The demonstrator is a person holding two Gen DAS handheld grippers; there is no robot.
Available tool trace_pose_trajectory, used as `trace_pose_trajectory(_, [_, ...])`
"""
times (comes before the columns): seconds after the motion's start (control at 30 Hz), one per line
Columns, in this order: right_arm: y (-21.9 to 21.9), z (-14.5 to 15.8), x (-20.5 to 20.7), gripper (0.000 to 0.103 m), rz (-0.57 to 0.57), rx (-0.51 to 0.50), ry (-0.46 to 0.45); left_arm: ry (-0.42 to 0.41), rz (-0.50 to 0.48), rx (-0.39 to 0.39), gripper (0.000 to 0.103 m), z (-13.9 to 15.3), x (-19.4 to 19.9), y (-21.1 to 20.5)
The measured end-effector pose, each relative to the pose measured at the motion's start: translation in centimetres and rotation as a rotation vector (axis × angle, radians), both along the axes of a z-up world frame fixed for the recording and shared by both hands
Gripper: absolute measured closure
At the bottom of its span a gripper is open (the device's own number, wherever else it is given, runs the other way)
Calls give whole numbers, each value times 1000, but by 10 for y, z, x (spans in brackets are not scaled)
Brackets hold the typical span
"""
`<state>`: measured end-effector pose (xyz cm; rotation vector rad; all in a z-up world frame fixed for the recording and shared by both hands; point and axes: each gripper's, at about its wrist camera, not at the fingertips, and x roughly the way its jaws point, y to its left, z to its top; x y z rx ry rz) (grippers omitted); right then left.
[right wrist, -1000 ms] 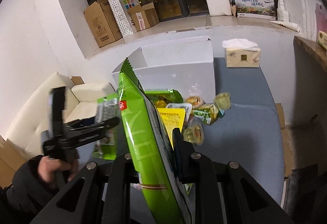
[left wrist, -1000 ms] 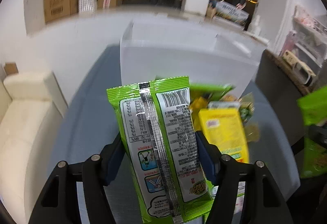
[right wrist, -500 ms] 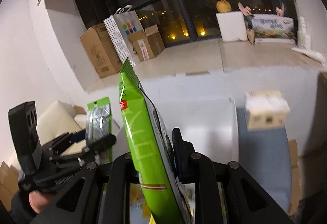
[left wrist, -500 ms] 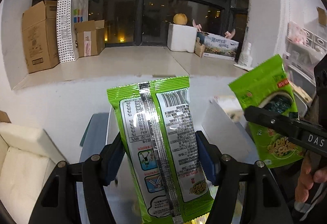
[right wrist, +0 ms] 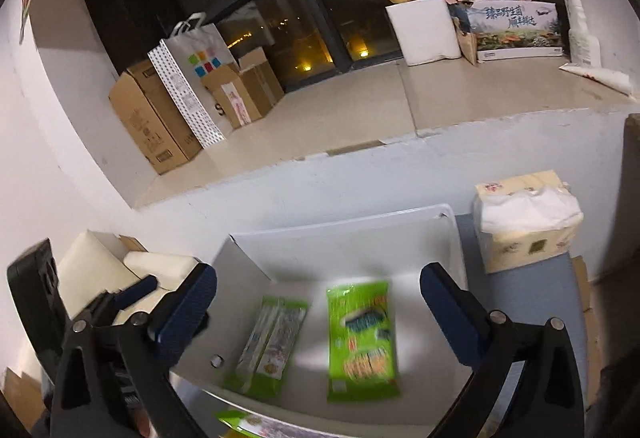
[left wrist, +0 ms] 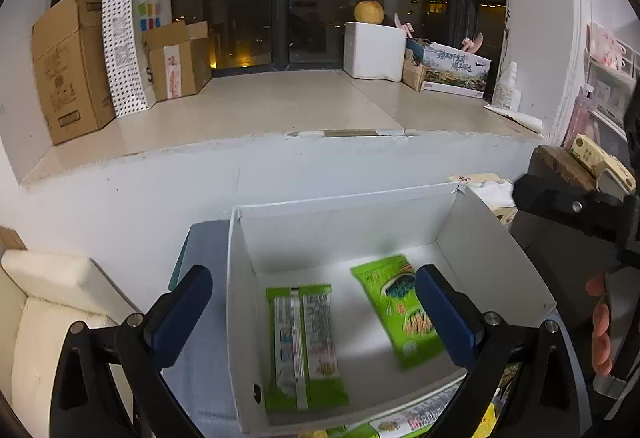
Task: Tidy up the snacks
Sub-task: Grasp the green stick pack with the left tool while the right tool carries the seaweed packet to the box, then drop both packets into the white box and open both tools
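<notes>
Both grippers, left (left wrist: 314, 308) and right (right wrist: 318, 312), hover over a white box (left wrist: 500, 250), jaws opening with nothing between them. Two green snack packets lie on its floor, one (left wrist: 306, 344) toward the left wall, one (left wrist: 400, 308) toward the right. A second ago each was clamped upright.

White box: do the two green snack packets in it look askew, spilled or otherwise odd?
Nothing is spilled or torn. In the white box the left packet lies back side up and the right packet front up, slightly angled to each other and blurred. Both grippers' jaws are opening, with nothing between them.
</notes>
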<state>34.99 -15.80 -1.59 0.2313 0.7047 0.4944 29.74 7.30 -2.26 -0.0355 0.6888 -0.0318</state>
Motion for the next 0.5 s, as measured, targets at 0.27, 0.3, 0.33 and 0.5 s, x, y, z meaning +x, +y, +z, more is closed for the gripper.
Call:
trace_pose_trajectory(0.27, [-39,-1,-57,0,-29,57,37,-36,7,-2,0,10,-64,-5])
trace_pose_trajectory(0.3, [-44,-3,-70,0,-37,62,50,-37,15,4,0,11,-76,-7])
trace_pose_trajectory(0.33, [-49,-6,-82,0,-35,63,54,-38,17,7,0,11,-93,-10])
trace_pose_trajectory(0.5, [-58,-41,-142,0,-61,16,101,-48,-1,-49,0,-1,-166,-14])
